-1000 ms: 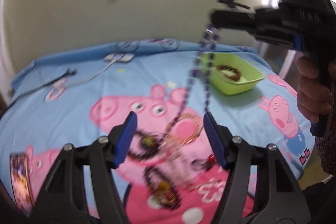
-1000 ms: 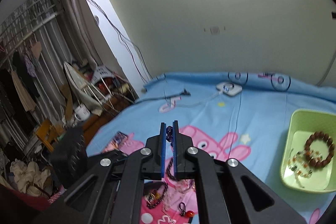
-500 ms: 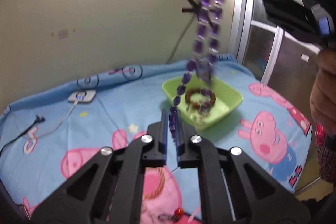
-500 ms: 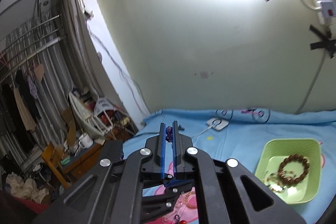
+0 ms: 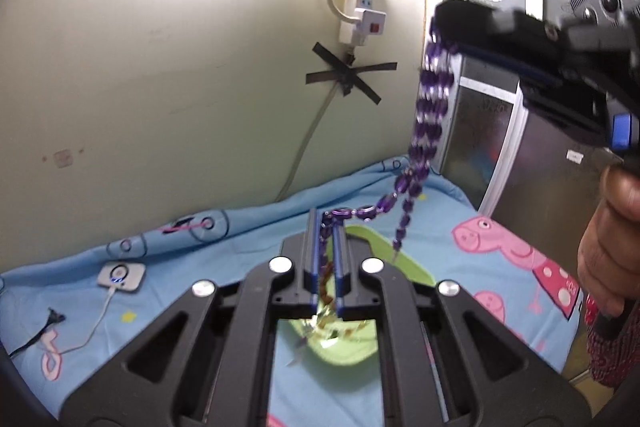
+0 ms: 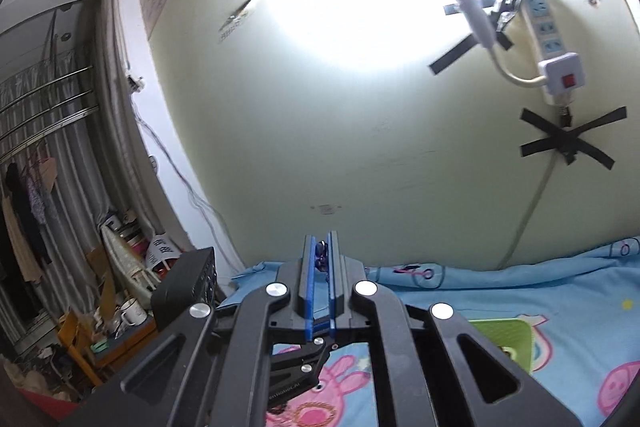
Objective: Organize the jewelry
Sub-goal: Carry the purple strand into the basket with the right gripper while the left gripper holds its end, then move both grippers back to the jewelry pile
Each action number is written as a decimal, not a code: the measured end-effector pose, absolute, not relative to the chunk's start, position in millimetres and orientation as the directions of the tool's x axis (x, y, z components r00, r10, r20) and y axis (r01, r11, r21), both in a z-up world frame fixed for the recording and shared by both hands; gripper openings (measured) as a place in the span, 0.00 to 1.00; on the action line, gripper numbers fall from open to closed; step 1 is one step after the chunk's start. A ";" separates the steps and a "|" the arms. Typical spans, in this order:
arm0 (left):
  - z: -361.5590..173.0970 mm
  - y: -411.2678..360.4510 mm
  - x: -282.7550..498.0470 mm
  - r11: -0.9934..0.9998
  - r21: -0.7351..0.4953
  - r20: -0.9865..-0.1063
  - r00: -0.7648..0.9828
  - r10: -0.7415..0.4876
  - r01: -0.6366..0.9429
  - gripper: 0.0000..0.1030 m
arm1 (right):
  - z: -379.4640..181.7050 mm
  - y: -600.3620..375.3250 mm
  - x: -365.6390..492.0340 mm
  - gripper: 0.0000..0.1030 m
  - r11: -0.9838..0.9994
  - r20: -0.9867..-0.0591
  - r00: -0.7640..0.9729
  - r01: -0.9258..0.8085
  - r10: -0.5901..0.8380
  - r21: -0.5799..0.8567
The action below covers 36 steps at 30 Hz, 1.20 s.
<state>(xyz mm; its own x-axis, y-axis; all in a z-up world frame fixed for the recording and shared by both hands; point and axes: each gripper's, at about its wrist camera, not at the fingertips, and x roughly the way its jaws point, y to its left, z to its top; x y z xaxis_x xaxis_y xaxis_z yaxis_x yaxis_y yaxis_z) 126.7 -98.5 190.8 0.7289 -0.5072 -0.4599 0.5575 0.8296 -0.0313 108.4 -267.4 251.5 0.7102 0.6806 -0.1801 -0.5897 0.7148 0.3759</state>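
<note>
You hold the purple bead necklace (image 5: 429,115) at two places, slung in the air above the green tray (image 5: 404,259). Right tool (image 5: 448,23): jaws together, clamped on the top of the doubled strand, well above the tray; in its own view a purple bead (image 6: 321,251) sits pinched between the blue pads (image 6: 307,291). Left tool (image 5: 328,223): its jaws have just been closing and now stand together, clamped on the lower part of the strand, just above the tray's near rim.

Between the two holds the necklace sags in a limp curve, and one loose tail hangs free toward the tray. Judge it as light and wholly flexible: it will swing, drape and bunch, and offers no stiffness to push against. The faceted beads look hard and smooth, so a pad closing on a bead's crown may slide off. The thread is likely the weak part, so avoid pulling the two holds apart.

The tray, resting on the blue cartoon-print bed sheet (image 5: 508,267), already contains other jewelry (image 5: 328,323), partly hidden behind the left tool.
</note>
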 end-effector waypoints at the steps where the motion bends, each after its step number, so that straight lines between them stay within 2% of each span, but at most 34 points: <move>1: 189.8 -102.4 131.9 0.827 -0.040 -0.463 0.723 -0.512 0.560 0.05 | 248.4 -271.6 112.0 0.00 0.719 -0.185 0.714 -0.581 0.675 0.382; 8: 162.8 -121.8 154.4 0.818 -0.096 -0.508 0.678 -0.531 0.568 0.05 | 206.6 -291.2 124.6 0.00 0.735 -0.242 0.716 -0.527 0.655 0.428; 11: 135.6 -131.5 161.3 0.824 -0.098 -0.563 0.652 -0.508 0.558 0.06 | 170.9 -292.9 131.6 0.00 0.773 -0.290 0.739 -0.469 0.608 0.427; 12: 127.9 -134.0 162.3 0.830 -0.088 -0.583 0.648 -0.491 0.550 0.08 | 157.5 -292.9 134.0 0.00 0.794 -0.314 0.751 -0.439 0.581 0.421; 14: 109.8 -138.0 167.7 0.852 -0.058 -0.627 0.645 -0.437 0.521 0.25 | 138.5 -292.6 138.2 0.00 0.814 -0.353 0.755 -0.399 0.553 0.422; 16: 99.8 -133.1 167.6 0.866 -0.057 -0.634 0.653 -0.416 0.497 0.31 | 121.0 -294.9 136.0 0.10 0.811 -0.366 0.750 -0.378 0.551 0.447; 17: 98.1 -128.9 166.3 0.870 -0.060 -0.631 0.657 -0.413 0.489 0.34 | 117.1 -295.7 134.3 0.19 0.809 -0.362 0.752 -0.374 0.551 0.455; 19: 97.6 -120.5 162.9 0.878 -0.066 -0.627 0.665 -0.406 0.474 0.41 | 112.1 -296.5 128.5 0.22 0.813 -0.352 0.765 -0.363 0.539 0.455; 25: 117.8 -73.0 139.9 0.896 -0.115 -0.571 0.709 -0.414 0.430 0.42 | 120.4 -288.9 98.3 0.23 0.800 -0.280 0.790 -0.391 0.545 0.455; 26: 121.6 -61.7 133.0 0.899 -0.121 -0.560 0.719 -0.411 0.420 0.43 | 123.2 -284.1 89.6 0.27 0.799 -0.263 0.792 -0.410 0.551 0.439; 28: 127.8 -29.7 116.7 0.915 -0.124 -0.534 0.752 -0.387 0.383 0.52 | 127.2 -273.6 74.3 0.49 0.793 -0.225 0.794 -0.448 0.565 0.412; 29: 128.6 -14.8 109.6 0.925 -0.122 -0.524 0.768 -0.368 0.360 0.56 | 128.3 -268.9 68.0 0.71 0.787 -0.204 0.795 -0.462 0.572 0.408; 30: 128.9 0.0 102.5 0.935 -0.117 -0.516 0.784 -0.345 0.335 0.58 | 126.1 -263.8 58.8 0.82 0.777 -0.175 0.799 -0.467 0.575 0.421; 32: 127.0 33.7 84.4 0.960 -0.091 -0.518 0.811 -0.272 0.265 0.58 | 119.8 -258.6 54.7 0.82 0.730 -0.139 0.781 -0.483 0.609 0.483; 36: 111.8 87.8 52.2 0.988 -0.055 -0.564 0.812 -0.149 0.143 0.58 | 99.7 -241.4 70.2 0.82 0.673 -0.232 0.694 -0.472 0.682 0.569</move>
<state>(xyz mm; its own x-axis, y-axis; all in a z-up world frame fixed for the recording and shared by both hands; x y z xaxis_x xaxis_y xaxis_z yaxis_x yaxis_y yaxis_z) 52.2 87.8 111.8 0.8122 -0.1491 -0.5640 0.1431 0.9882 -0.0552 70.2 -241.4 99.7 0.6936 0.6820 -0.2319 -0.4720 0.6734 0.5689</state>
